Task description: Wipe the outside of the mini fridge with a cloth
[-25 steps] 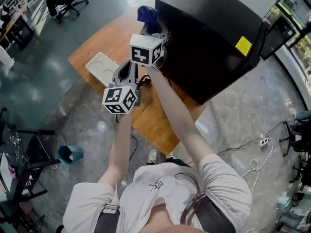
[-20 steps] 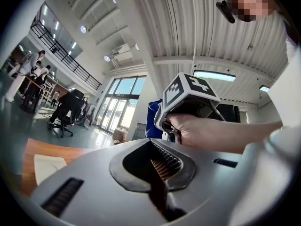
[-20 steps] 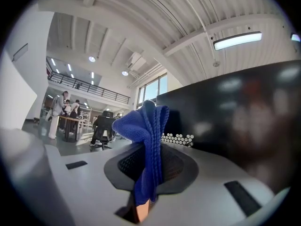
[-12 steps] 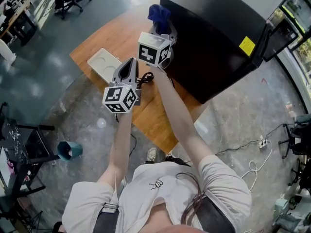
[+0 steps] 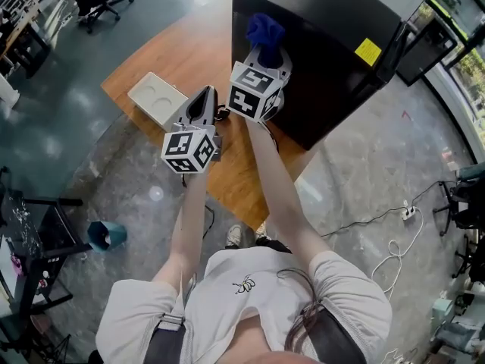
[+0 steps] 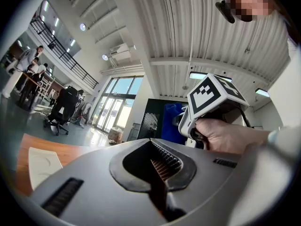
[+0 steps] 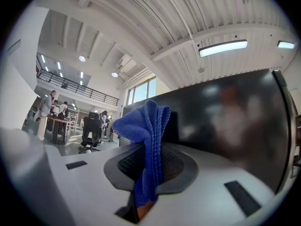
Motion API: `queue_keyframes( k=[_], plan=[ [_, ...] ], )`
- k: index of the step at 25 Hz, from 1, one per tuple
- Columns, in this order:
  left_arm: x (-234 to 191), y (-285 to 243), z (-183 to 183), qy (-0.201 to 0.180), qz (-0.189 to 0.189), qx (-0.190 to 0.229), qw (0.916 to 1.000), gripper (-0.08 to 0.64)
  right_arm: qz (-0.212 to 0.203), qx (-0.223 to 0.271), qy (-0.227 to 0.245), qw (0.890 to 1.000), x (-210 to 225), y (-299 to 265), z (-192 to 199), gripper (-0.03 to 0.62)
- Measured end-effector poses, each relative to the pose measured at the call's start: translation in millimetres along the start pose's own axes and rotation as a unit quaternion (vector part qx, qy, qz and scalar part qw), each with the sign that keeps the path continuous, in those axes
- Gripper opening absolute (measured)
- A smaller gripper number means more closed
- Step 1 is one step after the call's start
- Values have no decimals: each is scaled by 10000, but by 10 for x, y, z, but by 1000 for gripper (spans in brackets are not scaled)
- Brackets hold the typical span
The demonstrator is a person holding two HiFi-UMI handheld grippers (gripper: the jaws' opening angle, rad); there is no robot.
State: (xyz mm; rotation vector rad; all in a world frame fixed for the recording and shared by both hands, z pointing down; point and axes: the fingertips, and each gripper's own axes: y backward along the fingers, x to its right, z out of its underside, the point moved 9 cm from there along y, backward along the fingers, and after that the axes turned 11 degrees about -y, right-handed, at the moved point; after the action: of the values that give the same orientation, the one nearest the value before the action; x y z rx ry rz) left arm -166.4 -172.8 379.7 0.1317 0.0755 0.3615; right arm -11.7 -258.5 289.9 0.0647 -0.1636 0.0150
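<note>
We find the mini fridge [image 7: 225, 112] clad in smooth black panels, glossy enough on the side to carry blurred reflections. The cloth [image 7: 141, 126] is a blue ribbed knit with a soft, matt nap. The left gripper [image 6: 153, 147] and the right gripper [image 7: 149, 150] have grey matt plastic shells; their pads [image 6: 165, 163] look dark, ridged and rubbery. The table [image 5: 189, 59] is smooth, warm-toned wood with a low sheen. The tray [image 5: 155, 97] appears to be white matt plastic. The floor [image 5: 68, 127] is polished and reflective.
</note>
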Motion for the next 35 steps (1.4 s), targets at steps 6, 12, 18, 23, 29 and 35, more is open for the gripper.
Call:
queue_keyframes(
  k=[6, 12, 18, 23, 29, 35],
  plan=[
    [302, -40, -42, -21, 264, 35, 9996, 5, 299, 165, 170, 9993, 374, 330, -84, 69],
    [581, -64, -79, -58, 499, 89, 9987, 5, 459, 259, 169, 9985, 814, 666, -168, 69],
    [673, -57, -80, -210, 652, 18, 9977, 5, 526, 231, 93, 9983, 1200, 1000, -230, 69],
    [728, -79, -66, -167, 674, 8, 9976, 5, 708, 232, 127, 9971, 1436, 1119, -255, 69],
    [758, -37, -63, -152, 749, -14, 9971, 5, 883, 249, 95, 9957, 1584, 1252, -287, 69],
    [754, -32, -51, -128, 741, -24, 9972, 5, 1029, 273, 49, 9943, 1751, 1328, -306, 69]
  ],
)
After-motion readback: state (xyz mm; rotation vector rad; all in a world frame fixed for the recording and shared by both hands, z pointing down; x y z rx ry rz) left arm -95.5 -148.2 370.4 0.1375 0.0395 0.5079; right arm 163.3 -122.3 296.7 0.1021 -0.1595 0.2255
